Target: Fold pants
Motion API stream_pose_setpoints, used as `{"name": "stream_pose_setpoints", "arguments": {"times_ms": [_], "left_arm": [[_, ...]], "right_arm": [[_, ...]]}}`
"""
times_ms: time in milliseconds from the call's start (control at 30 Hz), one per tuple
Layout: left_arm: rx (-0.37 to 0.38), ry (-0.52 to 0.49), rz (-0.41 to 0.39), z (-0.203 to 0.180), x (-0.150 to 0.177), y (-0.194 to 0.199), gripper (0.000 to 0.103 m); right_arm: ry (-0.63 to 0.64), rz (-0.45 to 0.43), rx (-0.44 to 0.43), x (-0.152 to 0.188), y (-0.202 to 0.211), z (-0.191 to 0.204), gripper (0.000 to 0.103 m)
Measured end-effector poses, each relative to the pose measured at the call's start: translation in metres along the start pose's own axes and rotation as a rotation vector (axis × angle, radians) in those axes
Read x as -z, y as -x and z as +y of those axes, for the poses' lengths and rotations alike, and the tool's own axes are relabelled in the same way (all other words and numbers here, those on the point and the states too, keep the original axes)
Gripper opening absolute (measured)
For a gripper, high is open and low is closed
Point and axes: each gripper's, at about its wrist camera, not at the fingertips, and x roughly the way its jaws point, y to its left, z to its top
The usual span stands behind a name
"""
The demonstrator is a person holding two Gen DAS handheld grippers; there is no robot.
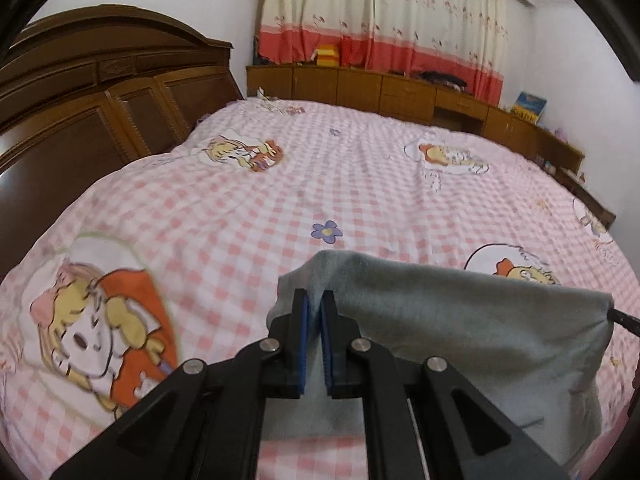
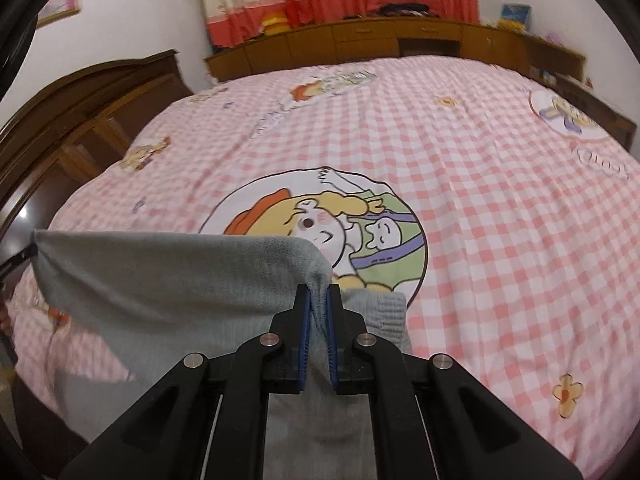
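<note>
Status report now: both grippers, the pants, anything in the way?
Left gripper shut on pants, right gripper shut on the other corner. Pants stretched between them, lifted over the bed. Nothing in the way.

My left claw (image 1: 315, 300) is black with blue pads (image 1: 305, 320), and so is my right claw (image 2: 318, 296); between them hang the plain grey pants (image 1: 460, 320). Under the pants lies the bedspread (image 1: 240, 208), pink-and-white check printed with yellow-haired cartoon girls in orange and a small purple flower (image 1: 327, 231) with a yellow heart. Beyond the bedspread's far edge stand a brown cabinet (image 1: 400, 88) and a cream curtain (image 1: 380, 12), flowered, with a red band below. Left of the bedspread, the headboard (image 1: 80, 92) is dark brown.
</note>
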Motion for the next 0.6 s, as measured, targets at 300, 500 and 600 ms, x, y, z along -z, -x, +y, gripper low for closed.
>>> {"name": "stream_pose_setpoints", "arguments": {"times_ms": [300,500,600], "left_arm": [[0.039,0.037,-0.089,0.013,0.066,0.073,0.006],[0.051,0.050,-0.076,0.025,0.127,0.097,0.006],[0.038,0.040,-0.064,0.032,0.153,0.105,0.006]], "right_arm": [[0.117,0.031,-0.002,0.071,0.043,0.018,0.008],[0.172,0.068,0.010,0.120,0.053,0.027,0.008],[0.211,0.069,0.019,0.137,0.056,0.034,0.008]]}}
